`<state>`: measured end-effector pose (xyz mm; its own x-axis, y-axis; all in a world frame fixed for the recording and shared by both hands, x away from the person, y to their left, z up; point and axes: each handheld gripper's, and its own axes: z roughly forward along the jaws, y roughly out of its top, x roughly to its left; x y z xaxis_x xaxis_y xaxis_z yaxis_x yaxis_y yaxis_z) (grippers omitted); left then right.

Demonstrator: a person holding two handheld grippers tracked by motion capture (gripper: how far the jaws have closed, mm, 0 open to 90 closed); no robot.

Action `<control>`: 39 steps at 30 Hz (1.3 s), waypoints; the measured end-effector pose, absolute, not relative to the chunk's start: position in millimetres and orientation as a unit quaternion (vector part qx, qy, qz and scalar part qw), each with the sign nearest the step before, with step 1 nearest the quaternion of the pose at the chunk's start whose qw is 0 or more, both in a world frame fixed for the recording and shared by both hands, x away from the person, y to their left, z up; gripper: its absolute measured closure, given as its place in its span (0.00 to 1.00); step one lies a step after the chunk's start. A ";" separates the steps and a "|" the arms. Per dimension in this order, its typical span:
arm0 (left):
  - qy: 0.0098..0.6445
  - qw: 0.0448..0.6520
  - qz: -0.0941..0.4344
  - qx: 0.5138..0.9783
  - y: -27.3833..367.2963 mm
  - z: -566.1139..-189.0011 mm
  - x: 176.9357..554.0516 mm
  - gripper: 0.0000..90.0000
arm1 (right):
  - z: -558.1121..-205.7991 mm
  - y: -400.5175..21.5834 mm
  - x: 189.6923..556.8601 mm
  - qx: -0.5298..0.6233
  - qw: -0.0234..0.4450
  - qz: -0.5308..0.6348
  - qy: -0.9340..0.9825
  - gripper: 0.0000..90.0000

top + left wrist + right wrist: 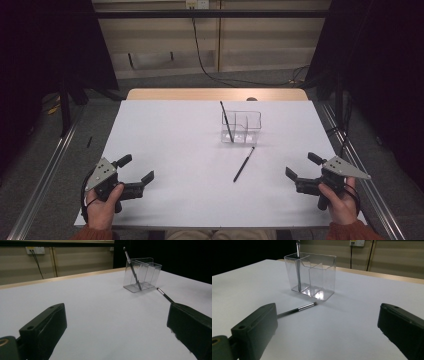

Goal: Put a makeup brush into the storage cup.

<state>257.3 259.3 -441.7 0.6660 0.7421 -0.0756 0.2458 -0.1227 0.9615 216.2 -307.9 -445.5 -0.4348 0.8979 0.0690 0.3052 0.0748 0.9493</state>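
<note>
We count two brushes: one lying on the table (pixel 165 150), one standing (pixel 226 121). We see one clear holder (pixel 248 125) and two grippers.

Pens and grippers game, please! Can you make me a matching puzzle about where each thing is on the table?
Things:
1. pen in the holder
2. loose pen
3. left gripper
4. right gripper

Places or states:
A. lying flat on the white table, in front of the clear holder
B. open, near the table's right edge
C. leaning upright
D. open, near the table's left edge

Pairs: 1-C, 2-A, 3-D, 4-B
</note>
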 end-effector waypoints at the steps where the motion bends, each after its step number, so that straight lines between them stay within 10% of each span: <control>1: 0.346 0.566 0.218 0.716 259.6 -442.1 257.9 0.03 | -445.3 -308.0 216.6 0.448 0.288 0.513 0.673 0.02; 39: 0.337 0.565 0.223 0.720 255.7 -441.3 259.1 0.03 | -423.8 -274.8 261.5 0.411 0.261 0.526 0.697 0.02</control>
